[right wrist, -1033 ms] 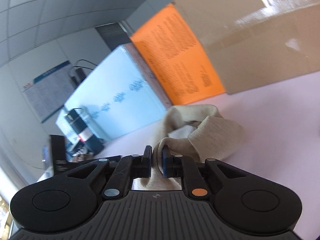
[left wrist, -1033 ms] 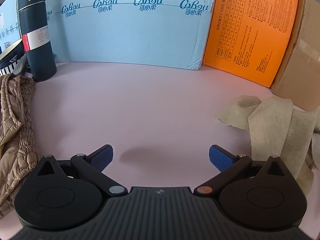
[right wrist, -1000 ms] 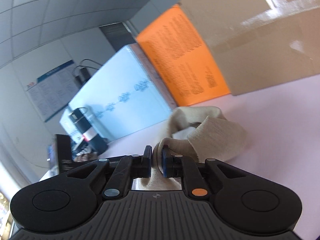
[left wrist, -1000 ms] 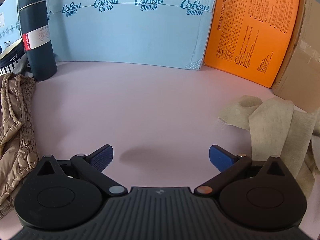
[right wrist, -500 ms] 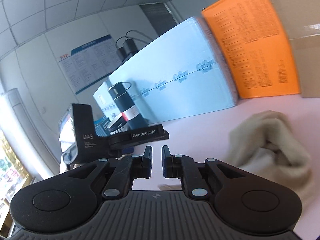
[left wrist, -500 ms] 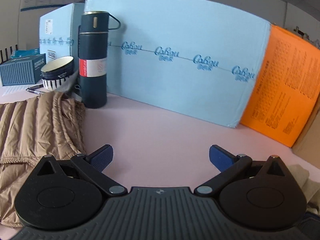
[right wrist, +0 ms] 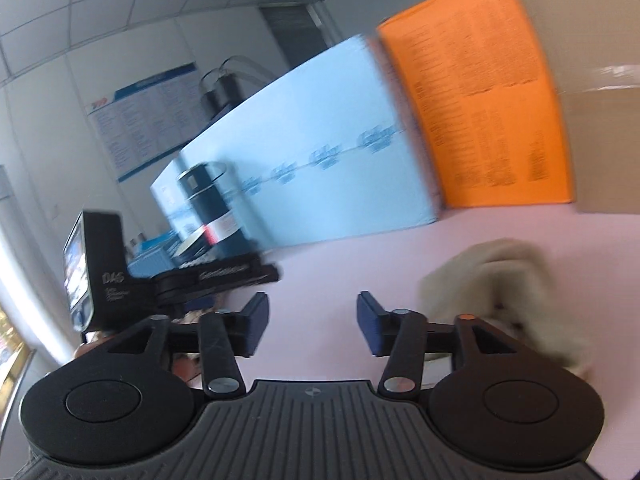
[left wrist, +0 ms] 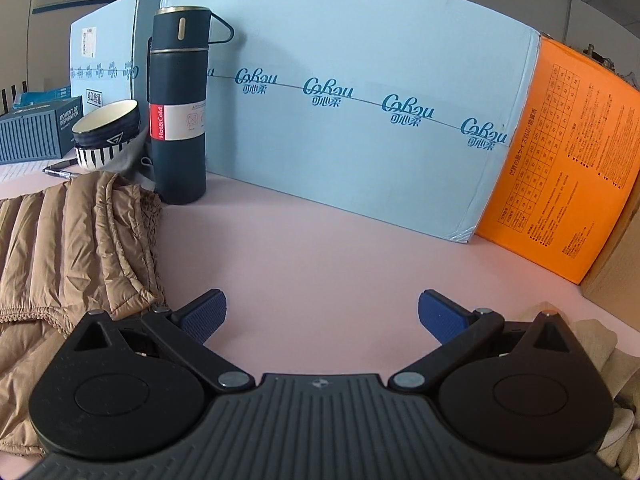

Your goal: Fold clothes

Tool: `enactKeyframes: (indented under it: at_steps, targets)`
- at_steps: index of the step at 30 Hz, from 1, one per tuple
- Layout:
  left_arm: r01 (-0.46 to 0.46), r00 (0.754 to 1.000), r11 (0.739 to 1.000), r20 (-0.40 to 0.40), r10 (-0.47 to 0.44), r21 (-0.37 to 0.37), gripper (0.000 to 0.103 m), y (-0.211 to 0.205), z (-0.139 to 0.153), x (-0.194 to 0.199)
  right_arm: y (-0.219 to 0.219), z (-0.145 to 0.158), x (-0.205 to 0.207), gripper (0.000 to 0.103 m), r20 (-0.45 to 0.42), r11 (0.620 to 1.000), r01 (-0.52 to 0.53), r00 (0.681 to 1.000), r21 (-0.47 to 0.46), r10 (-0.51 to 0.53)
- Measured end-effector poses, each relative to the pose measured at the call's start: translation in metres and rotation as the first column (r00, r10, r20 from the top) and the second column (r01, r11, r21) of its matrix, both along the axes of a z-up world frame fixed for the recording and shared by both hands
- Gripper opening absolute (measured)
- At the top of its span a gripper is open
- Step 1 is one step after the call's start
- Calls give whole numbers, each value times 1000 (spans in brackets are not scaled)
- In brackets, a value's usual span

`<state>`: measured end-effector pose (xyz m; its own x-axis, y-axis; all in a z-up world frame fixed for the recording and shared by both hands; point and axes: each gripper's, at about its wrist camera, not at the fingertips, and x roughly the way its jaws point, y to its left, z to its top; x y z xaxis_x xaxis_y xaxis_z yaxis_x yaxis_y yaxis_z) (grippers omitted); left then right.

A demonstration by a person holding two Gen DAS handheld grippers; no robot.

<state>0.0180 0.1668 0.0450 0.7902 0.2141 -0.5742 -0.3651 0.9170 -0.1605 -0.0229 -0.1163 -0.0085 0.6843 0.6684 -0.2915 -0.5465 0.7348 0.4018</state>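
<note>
Left wrist view: left gripper (left wrist: 322, 312) is spread wide w/ nothing between the blue pads, low over bare pink table (left wrist: 320, 256). Quilted tan jacket (left wrist: 68, 248) lies crumpled at left, its near edge touching the left finger. A bit of the beige cloth (left wrist: 596, 344) peeks out at far right behind the gripper body. Step in hand looks like going for the jacket: best to aim for a clear hem or corner, not the bunched middle, and pinch one layer only so it can be drawn flat. Room: open table ahead up to the light-blue box (left wrist: 360, 100) and orange box (left wrist: 568, 160); dark flask (left wrist: 180, 120) stands just beside the jacket's far edge w/ a bowl (left wrist: 106, 134) behind, so pulling fabric toward the back risks tipping them. Drag toward centre instead.

Right wrist view (blurred by motion): right gripper (right wrist: 312, 318) is partway apart, holding nothing. Beige cloth (right wrist: 496, 280) sits in a heap on the table to its right, touching the right side of the gripper, not between the pads. The left gripper's body shows at left, close by, so keep the two apart. Clear pink surface ahead between heap and boxes, approx. enough to spread a garment.
</note>
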Motion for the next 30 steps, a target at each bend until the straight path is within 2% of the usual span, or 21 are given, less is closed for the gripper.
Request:
enactKeyframes:
  at_steps: [2, 5, 8, 13, 18, 19, 21, 24, 25, 30]
  targets:
    - [13, 1000, 1000, -17, -13, -10, 103, -1, -3, 2, -20, 3, 0, 75, 10, 997, 78, 997, 20, -78]
    - [38, 999, 999, -32, -38, -2, 103, -7, -5, 3, -47, 2, 3, 79, -2, 981, 189, 982, 39, -189]
    - [59, 998, 998, -36, -58, 15, 103, -15, -5, 2, -56, -2, 12, 82, -11, 963, 269, 963, -12, -269]
    - [83, 996, 996, -33, -82, 39, 103, -25, -2, 1, -35, -4, 41, 85, 5, 956, 233, 972, -176, -236]
    - [101, 994, 993, -46, -98, 66, 103, -32, -2, 4, -2, -15, 71, 86, -26, 921, 166, 982, -352, -186]
    - [103, 994, 993, -50, -100, 66, 103, -33, -2, 4, 3, -20, 76, 82, -48, 913, 148, 983, -380, -179]
    - [104, 994, 992, -51, -101, 64, 103, -34, -3, 4, 11, -27, 83, 32, -91, 910, 94, 986, -404, -143]
    - [103, 994, 992, -51, -100, 67, 103, -35, -4, 4, 17, -23, 79, 19, -77, 923, 89, 989, -373, -127]
    - [102, 994, 992, -52, -99, 70, 103, -36, -5, 4, 18, -17, 76, 18, -69, 934, 86, 991, -346, -116]
    - [105, 992, 992, -73, -100, 74, 103, -37, -9, 8, -6, 35, 49, 18, 41, 992, 105, 994, -73, -102]
